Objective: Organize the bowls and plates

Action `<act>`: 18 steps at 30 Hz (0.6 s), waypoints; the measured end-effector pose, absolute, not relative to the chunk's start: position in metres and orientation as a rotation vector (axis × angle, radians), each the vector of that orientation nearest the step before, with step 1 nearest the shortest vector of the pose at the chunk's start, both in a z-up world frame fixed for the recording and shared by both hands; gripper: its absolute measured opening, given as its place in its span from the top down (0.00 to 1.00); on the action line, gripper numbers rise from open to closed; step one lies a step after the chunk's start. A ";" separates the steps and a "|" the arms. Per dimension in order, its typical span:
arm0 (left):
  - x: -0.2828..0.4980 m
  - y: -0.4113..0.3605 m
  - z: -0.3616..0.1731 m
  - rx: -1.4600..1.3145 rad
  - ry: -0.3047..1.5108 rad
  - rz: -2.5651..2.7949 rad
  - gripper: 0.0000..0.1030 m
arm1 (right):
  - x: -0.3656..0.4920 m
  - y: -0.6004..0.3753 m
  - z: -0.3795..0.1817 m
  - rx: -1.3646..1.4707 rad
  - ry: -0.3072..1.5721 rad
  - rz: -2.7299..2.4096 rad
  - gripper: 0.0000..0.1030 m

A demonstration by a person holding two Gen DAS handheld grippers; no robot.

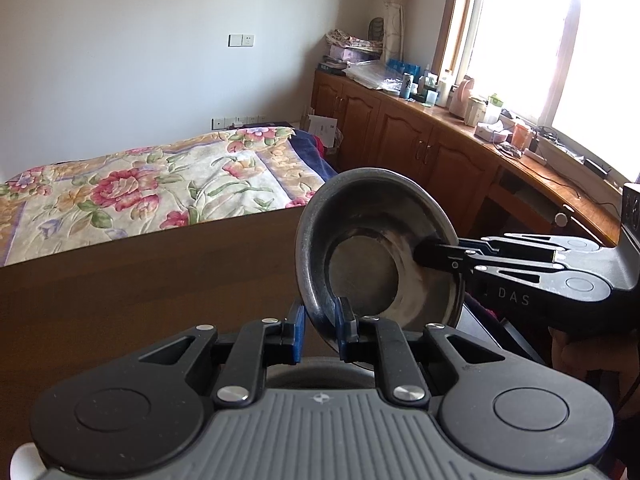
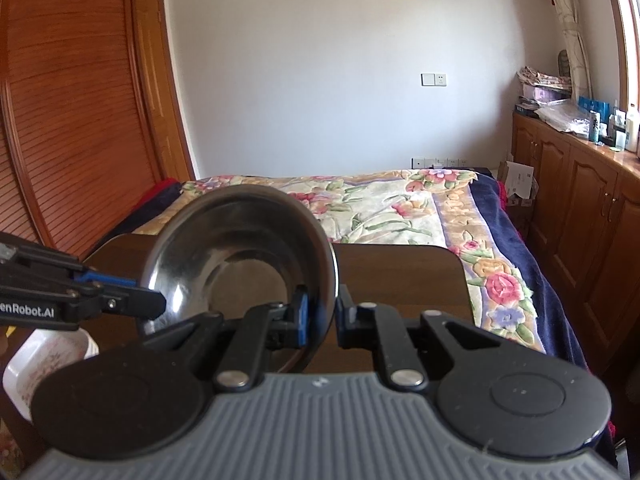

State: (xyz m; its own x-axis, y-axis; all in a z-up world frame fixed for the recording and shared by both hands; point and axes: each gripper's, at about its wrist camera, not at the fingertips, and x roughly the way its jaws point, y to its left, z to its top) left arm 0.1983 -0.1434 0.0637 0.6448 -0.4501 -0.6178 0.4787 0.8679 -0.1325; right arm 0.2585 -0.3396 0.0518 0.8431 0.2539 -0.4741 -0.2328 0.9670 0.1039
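Both grippers pinch one steel bowl (image 1: 376, 248) mid-air above the surface (image 1: 140, 280): left gripper (image 1: 320, 326) fingers on near rim, right gripper (image 2: 322, 316) fingers on side rim, likely a handover.

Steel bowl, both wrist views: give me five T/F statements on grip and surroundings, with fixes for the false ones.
1. Both grippers hold the steel bowl by its rim. True.
2. The bowl rests flat on the wooden table. False: it is lifted and tilted on edge, its inside facing the cameras.
3. The left gripper has one finger inside the bowl and one outside. True.
4. The right gripper is open and clear of the bowl. False: it is shut on the rim.
5. A white floral dish sits in the lower left of the right wrist view. True.
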 end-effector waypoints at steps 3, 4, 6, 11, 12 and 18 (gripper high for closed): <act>0.190 -0.138 0.062 0.042 0.687 -0.527 0.83 | 0.252 -0.335 0.052 0.034 0.506 0.262 0.85; 0.188 -0.137 0.062 0.041 0.687 -0.526 0.83 | 0.250 -0.333 0.052 0.030 0.507 0.264 0.85; 0.183 -0.133 0.060 0.043 0.684 -0.523 0.83 | 0.247 -0.330 0.052 0.028 0.508 0.268 0.85; 0.173 -0.125 0.056 0.036 0.682 -0.516 0.83 | 0.236 -0.323 0.049 0.025 0.508 0.277 0.85; 0.170 -0.123 0.054 0.035 0.683 -0.514 0.83 | 0.234 -0.322 0.048 0.025 0.507 0.279 0.85; 0.156 -0.116 0.054 0.019 0.681 -0.507 0.83 | 0.222 -0.319 0.049 0.043 0.493 0.294 0.85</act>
State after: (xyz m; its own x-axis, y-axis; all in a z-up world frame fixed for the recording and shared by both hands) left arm 0.1564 -0.1155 0.0541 0.6606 -0.4421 -0.6068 0.4543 0.8788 -0.1458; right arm 0.2218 -0.3185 0.0493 0.8398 0.2886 -0.4599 -0.2682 0.9570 0.1107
